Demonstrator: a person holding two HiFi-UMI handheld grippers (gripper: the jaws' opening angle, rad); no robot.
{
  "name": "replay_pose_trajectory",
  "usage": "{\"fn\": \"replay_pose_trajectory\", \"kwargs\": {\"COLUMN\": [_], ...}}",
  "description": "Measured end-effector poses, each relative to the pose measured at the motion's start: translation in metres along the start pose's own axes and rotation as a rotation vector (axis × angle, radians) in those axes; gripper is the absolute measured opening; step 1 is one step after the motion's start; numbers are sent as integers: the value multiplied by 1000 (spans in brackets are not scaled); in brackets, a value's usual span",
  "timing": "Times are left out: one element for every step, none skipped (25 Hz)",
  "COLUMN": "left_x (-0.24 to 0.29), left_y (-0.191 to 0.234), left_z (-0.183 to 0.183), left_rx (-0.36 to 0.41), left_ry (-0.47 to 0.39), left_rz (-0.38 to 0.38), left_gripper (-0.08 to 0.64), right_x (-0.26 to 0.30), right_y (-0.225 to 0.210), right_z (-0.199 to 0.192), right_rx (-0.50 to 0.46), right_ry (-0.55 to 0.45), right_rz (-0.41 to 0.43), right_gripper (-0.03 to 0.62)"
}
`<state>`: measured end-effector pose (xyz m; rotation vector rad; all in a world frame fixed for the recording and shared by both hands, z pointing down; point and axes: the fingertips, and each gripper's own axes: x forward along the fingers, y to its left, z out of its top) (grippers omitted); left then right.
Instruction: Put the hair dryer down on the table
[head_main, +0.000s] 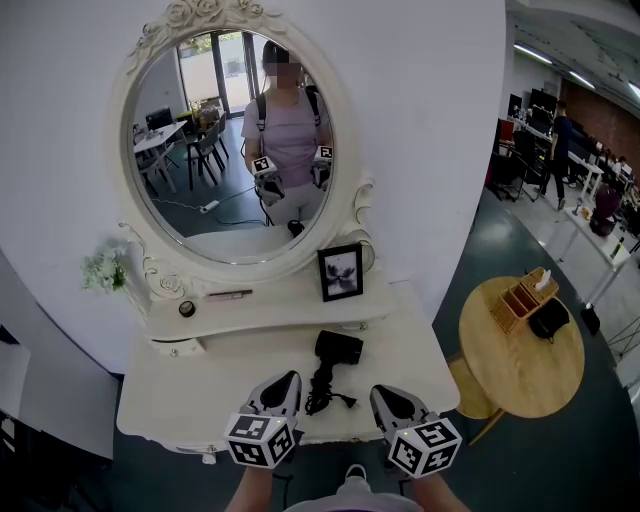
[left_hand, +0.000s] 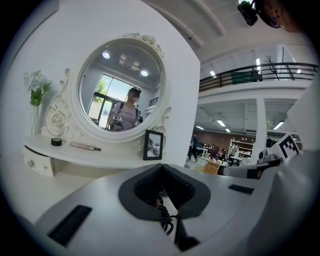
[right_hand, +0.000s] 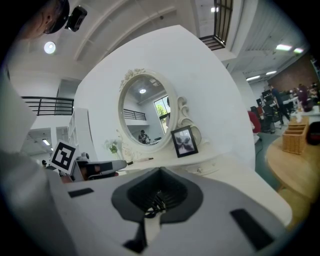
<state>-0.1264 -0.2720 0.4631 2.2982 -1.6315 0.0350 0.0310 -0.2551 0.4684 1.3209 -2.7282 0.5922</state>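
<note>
Vanity table (head_main: 190, 390): hair dryer (head_main: 338, 347) lying; left claw (head_main: 289, 379), right claw (head_main: 381, 393) closed (empty).

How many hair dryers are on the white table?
1. The hair dryer lies on the white table, just in front of the picture frame, with its cord bunched toward the near edge. No other shows.

hair dryer (head_main: 338, 347) body hidden in both gripper views (only its cord (left_hand: 164, 216) visible)
</note>
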Motion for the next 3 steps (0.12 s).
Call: {"fn": "replay_pose_trajectory", "kwargs": {"left_x": [1, 1, 2], "left_y": [1, 1, 2], "left_z": [-1, -2, -3], "left_rx": [-1, -1, -1], "left_ry": [2, 4, 5], "left_rz": [0, 0, -1], "left_gripper": [0, 0, 0], "right_x": [1, 2, 3], "right_y": [0, -1, -1], "right_z": [0, -1, -1], "right_rx": [-1, -1, -2], "right_ry": [1, 3, 4], "right_rz": [0, 0, -1], "right_gripper": [2, 2, 2]}}
